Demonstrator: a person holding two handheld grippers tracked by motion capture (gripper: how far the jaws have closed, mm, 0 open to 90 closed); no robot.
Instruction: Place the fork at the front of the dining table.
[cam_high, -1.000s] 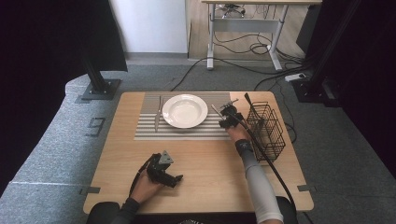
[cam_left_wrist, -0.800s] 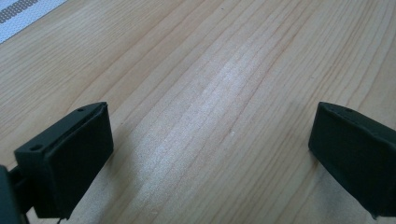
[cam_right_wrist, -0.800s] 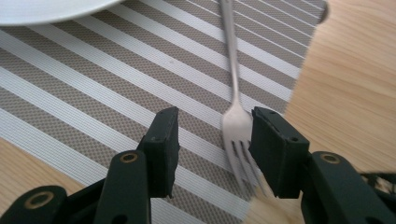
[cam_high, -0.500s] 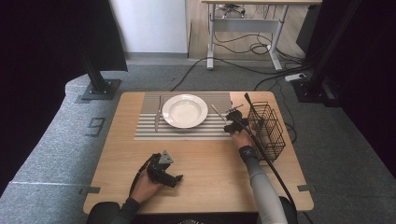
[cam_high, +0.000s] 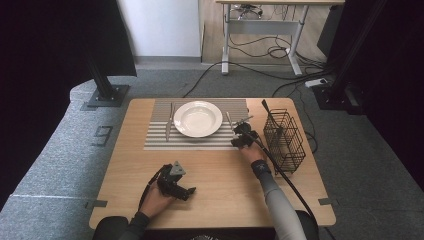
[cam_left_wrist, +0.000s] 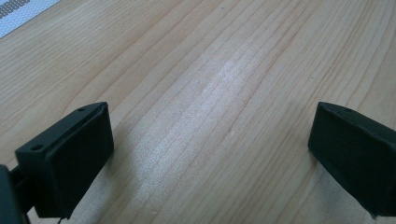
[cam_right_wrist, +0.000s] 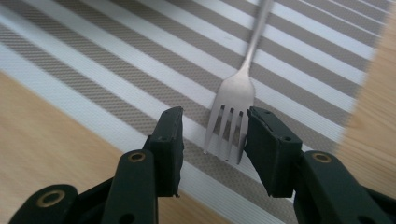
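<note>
Fork (cam_right_wrist: 236, 100): lies on the striped placemat (cam_right_wrist: 116, 60), right of the plate (cam_high: 198, 118); long axis runs away from the jaws.
Right gripper (cam_right_wrist: 214, 140): nearer hand; jaws half-open, just been closing, tines between them (one pad seems to graze the outer tine).
Left gripper (cam_left_wrist: 210, 149): wide open over bare table (cam_left_wrist: 224, 70), near side.
Views: the right gripper view gives the tine alignment; the high view places the wire basket (cam_high: 285, 135) to the right.

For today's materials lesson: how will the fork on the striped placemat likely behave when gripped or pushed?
The fork looks like polished metal, so probably stiff and slippery. Lying flat on the woven placemat, it should slide, not roll. Its thin handle may pivot.
</note>
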